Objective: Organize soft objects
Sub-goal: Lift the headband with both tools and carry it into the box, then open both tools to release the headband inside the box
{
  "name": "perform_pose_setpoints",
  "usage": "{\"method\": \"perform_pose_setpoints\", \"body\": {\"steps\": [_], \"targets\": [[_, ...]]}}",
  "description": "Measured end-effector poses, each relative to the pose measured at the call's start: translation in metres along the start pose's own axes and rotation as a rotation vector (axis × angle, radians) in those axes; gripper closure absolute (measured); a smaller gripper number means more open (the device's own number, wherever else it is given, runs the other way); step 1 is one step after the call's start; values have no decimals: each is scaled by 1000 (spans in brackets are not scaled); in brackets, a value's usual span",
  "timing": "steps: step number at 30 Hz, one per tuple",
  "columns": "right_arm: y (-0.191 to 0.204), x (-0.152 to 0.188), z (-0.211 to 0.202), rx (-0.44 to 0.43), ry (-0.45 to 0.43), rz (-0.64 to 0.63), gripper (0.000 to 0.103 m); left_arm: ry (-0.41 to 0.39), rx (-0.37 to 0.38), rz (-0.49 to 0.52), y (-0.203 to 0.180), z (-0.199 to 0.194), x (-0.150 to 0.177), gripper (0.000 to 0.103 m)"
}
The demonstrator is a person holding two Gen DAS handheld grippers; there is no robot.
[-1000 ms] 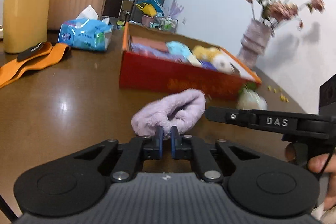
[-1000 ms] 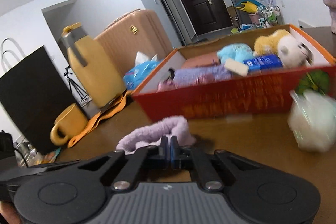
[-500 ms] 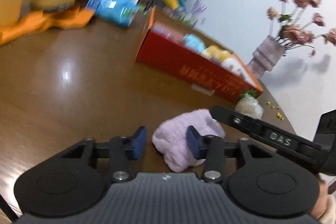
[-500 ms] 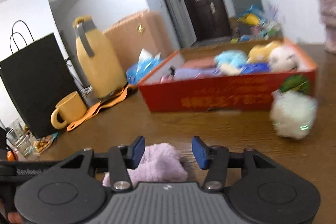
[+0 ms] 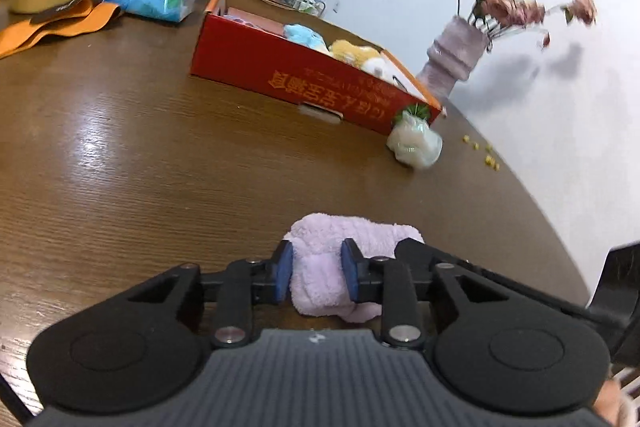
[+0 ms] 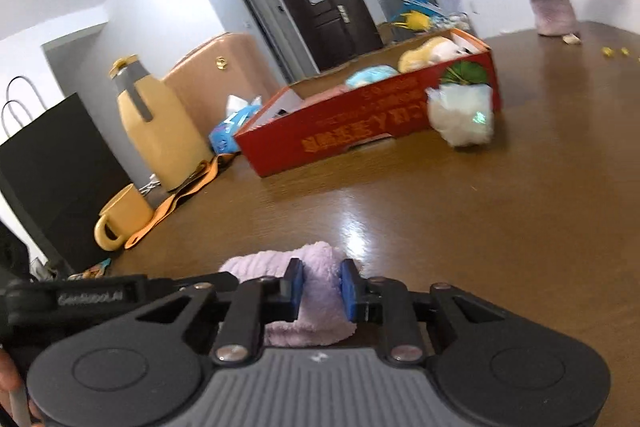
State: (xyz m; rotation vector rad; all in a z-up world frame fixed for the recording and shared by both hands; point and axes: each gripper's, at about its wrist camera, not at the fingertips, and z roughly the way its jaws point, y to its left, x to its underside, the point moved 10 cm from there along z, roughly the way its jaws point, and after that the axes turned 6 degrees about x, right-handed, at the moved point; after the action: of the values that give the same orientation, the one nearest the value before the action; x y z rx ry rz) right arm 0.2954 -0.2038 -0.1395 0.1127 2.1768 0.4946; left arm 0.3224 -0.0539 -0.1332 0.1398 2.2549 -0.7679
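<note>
On the brown wooden table [image 5: 120, 163], close in front of both cameras, lies a lilac fleecy cloth [image 5: 340, 247], bunched into a soft roll. Each end of it sits between a pair of blue pads: the left gripper [image 5: 316, 277] has one end, the right gripper [image 6: 322, 291] the other, and both sets of jaws are closing, part-way spread, with the pads already touching the pile on either side. Taking it at two ends looks deliberate (a limp thing sags and unrolls if lifted from one point), so the pair can probably carry or fold it without it trailing.

Farther back stands the red cardboard box [image 5: 280, 67], open at the top, with a pale blue plush [image 5: 304, 35] and a yellow plush toy [image 5: 352, 51] already inside; it seems to be the place where soft things are gathered. A white fluffy ball [image 5: 414, 145] rests on the table against the box's near corner, still outside it. In both wrist views the cloth lies well apart from the box, centred between the jaws and resting on the wood rather than lifted.
</note>
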Motion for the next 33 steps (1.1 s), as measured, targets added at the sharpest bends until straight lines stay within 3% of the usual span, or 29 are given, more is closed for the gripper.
{"method": "perform_pose_setpoints", "body": {"steps": [5, 8, 9, 12, 15, 18, 20, 23, 26, 29, 33], "targets": [[0, 0, 9, -8, 5, 21, 78, 23, 2, -31, 3, 1, 5, 75], [-3, 2, 9, -22, 12, 39, 82, 19, 11, -37, 4, -1, 8, 75], [-4, 2, 9, -26, 11, 43, 84, 15, 12, -37, 4, 0, 8, 81], [-4, -2, 6, -37, 1, 53, 89, -23, 0, 17, -7, -1, 2, 85], [0, -35, -10, -41, -80, 9, 89, -53, 49, 51, -28, 2, -23, 85], [-3, -99, -22, -35, -198, -59, 89, -115, 118, 90, -57, 11, -79, 85], [-13, -146, -14, -2, -230, -104, 89, -124, 157, 86, -74, 33, -124, 85], [-36, -205, 21, 73, -175, -151, 89, -68, 160, 37, -82, 90, -178, 85], [-57, -237, 70, 182, -73, -251, 89, -6, 132, 12, -78, 151, -205, 85], [-74, -243, 117, 244, 31, -303, 89, 72, 80, -30, -61, 199, -205, 85], [-78, -221, 159, 293, 126, -389, 89, 120, 10, 12, -42, 229, -194, 85]]}}
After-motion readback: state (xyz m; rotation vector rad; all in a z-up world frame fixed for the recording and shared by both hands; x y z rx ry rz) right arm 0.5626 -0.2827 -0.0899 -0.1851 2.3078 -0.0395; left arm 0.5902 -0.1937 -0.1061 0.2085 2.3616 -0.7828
